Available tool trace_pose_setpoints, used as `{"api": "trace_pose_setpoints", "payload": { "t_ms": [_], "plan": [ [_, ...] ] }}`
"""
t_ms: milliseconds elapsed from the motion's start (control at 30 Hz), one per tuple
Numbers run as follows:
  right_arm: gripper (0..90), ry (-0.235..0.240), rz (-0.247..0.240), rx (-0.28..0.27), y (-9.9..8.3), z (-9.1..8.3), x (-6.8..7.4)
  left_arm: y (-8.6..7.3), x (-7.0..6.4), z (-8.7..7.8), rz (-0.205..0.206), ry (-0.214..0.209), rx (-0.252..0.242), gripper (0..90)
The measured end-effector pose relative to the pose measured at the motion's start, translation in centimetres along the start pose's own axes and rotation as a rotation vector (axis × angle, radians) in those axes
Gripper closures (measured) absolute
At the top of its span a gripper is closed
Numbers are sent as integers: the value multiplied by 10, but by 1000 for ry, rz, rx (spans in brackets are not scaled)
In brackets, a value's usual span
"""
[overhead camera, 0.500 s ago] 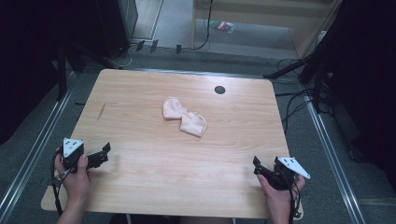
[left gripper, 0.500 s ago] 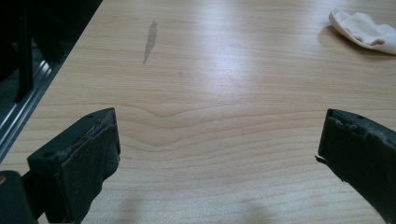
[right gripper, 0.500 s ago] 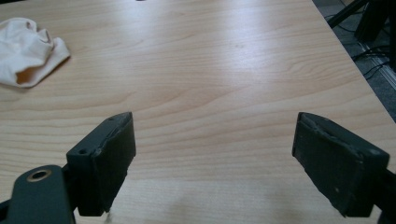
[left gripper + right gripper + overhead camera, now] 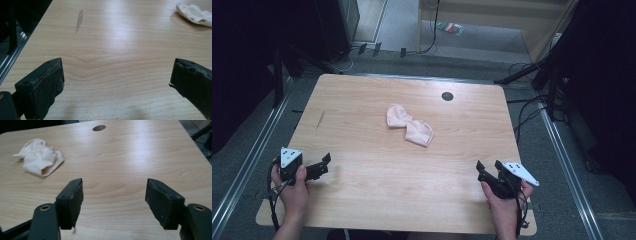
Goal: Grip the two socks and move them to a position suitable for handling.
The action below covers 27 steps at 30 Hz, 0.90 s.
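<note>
**A:** What's at your left?

**B:** Your left gripper (image 4: 323,163) sits at the near left edge of the wooden table (image 4: 362,190), held in your left hand (image 4: 292,187). It points across the table toward the right. Its jaws stand wide apart with nothing between them and only bare wood ahead. My guess is it's parked there, clear of the work.

**A:** And the middle?

**B:** A small crumpled piece of pale pink cloth (image 4: 410,125), possibly a sock, lies alone near the table's centre, slightly toward the far side. Nothing touches it. Both grippers are well apart from it. Beyond it, near the far edge, is a dark round hole (image 4: 447,96) in the tabletop.

**A:** And my right?

**B:** Your right gripper (image 4: 482,172) rests at the near right edge in your right hand (image 4: 504,200), angled toward the far left, so the cloth shows ahead to the left in its own view. Its jaws are also spread wide and empty. With the cloth central, either hand could reach it.
</note>
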State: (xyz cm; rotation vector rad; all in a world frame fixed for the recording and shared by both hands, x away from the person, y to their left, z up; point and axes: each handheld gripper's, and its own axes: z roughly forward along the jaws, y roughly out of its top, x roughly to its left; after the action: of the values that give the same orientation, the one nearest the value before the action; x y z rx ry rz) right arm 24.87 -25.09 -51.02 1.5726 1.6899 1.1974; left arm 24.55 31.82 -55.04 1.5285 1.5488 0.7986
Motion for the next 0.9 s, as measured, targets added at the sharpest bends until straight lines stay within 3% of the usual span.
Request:
{"api": "trace_pose_setpoints", "payload": {
  "t_ms": [33,100,300,433,900],
  "plan": [
    [343,16,-41,8,2,2,7,0,-1,0,1,-5,0,0],
    [355,27,-57,12,5,4,15,0,-1,0,7,-3,-2,0],
    [376,52,-63,61,19,14,34,0,2,-1,-23,-4,-5,0],
    [374,70,-73,65,25,21,46,0,2,-1,-15,-5,-9,0],
    [342,152,-142,141,40,74,109,0,1,-1,-11,-6,-5,0]
  ]
}}
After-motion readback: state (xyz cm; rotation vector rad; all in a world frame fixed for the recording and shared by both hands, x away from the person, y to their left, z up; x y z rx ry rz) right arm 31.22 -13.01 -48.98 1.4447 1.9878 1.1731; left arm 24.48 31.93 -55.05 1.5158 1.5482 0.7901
